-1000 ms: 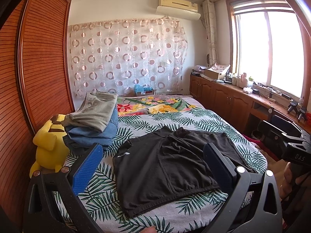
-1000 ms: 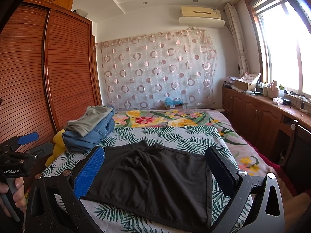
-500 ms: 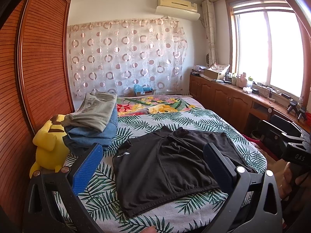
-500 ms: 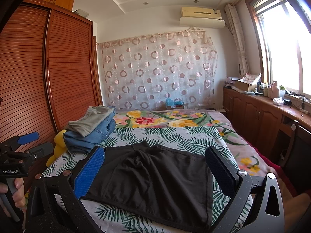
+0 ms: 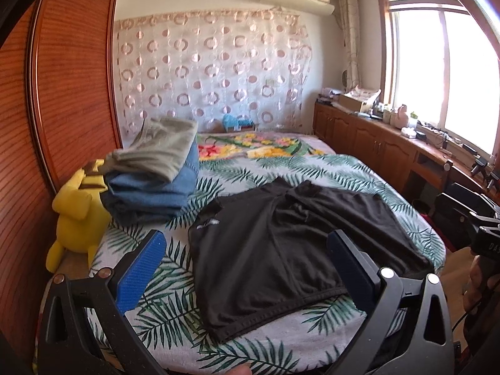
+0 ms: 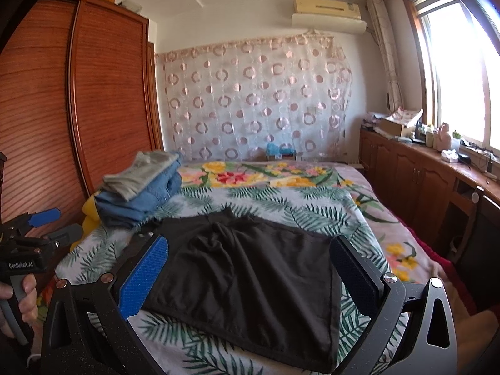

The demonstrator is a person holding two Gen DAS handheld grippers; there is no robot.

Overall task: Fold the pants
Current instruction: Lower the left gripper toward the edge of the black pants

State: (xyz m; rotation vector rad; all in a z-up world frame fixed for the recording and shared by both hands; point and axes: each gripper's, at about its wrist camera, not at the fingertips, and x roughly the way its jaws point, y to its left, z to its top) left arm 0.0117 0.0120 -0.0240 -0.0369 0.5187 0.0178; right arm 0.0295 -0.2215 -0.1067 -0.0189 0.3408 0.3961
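A: Left wrist view?

B: Left gripper [image 5: 243,270] has its jaws spread wide, nothing between them, held above the near edge of the bed [image 5: 359,168]. Black pants [image 5: 281,250] lie flat on the leaf-print cover, centre-right, one edge at the near-right side of the bed. Stack of folded clothes [image 5: 156,175] sits far-left of the pants, apart from them. Yellow plush [image 5: 75,212] is just left of the stack, against the wardrobe [image 5: 72,78]. Right gripper [image 5: 478,218] shows at the right edge, off the bed, a hand [image 5: 478,284] on its grip.

A: Right wrist view?

B: Right gripper [image 6: 248,276] also has its jaws wide apart, empty, above the near edge. Pants [image 6: 250,281] are straight ahead, spread flat, near hem close to the bed's near edge. Stack [image 6: 140,190] is far-left, close to the pants' far-left corner; contact unclear. Left gripper [image 6: 47,225] is at the far left edge, a hand [image 6: 22,300] round its handle, fingers apart, off the bed.

A: Anything gripping the cloth?

B: No. Both are clear of the pants.
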